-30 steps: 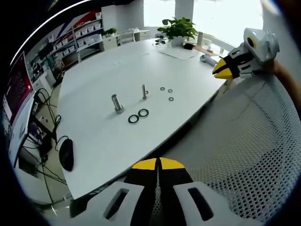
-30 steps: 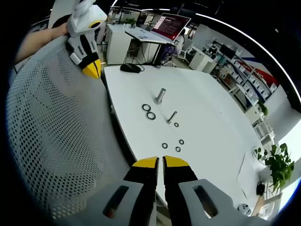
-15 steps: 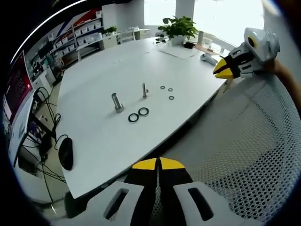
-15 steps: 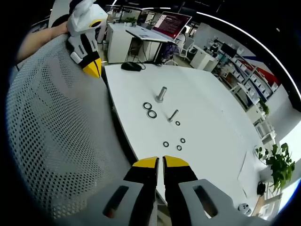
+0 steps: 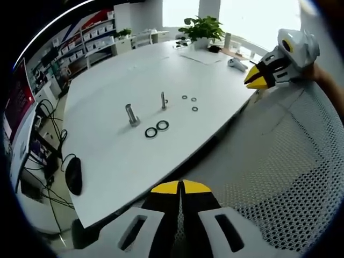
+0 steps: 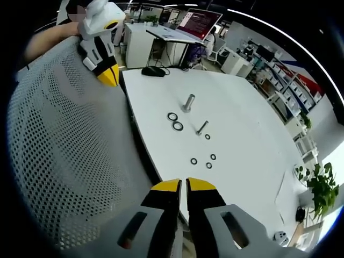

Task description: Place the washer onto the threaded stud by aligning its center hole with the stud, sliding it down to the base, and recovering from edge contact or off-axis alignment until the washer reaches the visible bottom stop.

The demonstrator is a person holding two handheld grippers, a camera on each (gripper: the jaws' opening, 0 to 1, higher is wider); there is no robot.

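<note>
On the white table [image 5: 123, 166] a thin threaded stud [image 5: 163, 100] stands upright, with a thicker stud [image 5: 131, 114] to its left. Two large dark washers [image 5: 156, 129] lie in front of them and three small washers [image 5: 189, 102] lie to the right. My left gripper [image 5: 181, 187] is shut and empty, held well back over a mesh chair back [image 5: 279, 177]. My right gripper [image 6: 182, 186] is also shut and empty, off the table edge. The right gripper view shows the thin stud [image 6: 202, 127], thick stud [image 6: 188, 102], large washers [image 6: 174, 121] and small washers [image 6: 205, 160]. The other gripper [image 5: 266, 75] [image 6: 105, 67] shows in each view.
A white mesh chair back [image 6: 59, 161] lies between both grippers and the table. A black mouse [image 5: 72, 176] rests near the table's left edge with cables beside it. A potted plant [image 5: 201, 29] and papers sit at the far end. A laptop [image 6: 196, 24] stands on a desk behind.
Both views have shifted slightly as the hands moved; the studs and washers lie where they were and both grippers stay shut.
</note>
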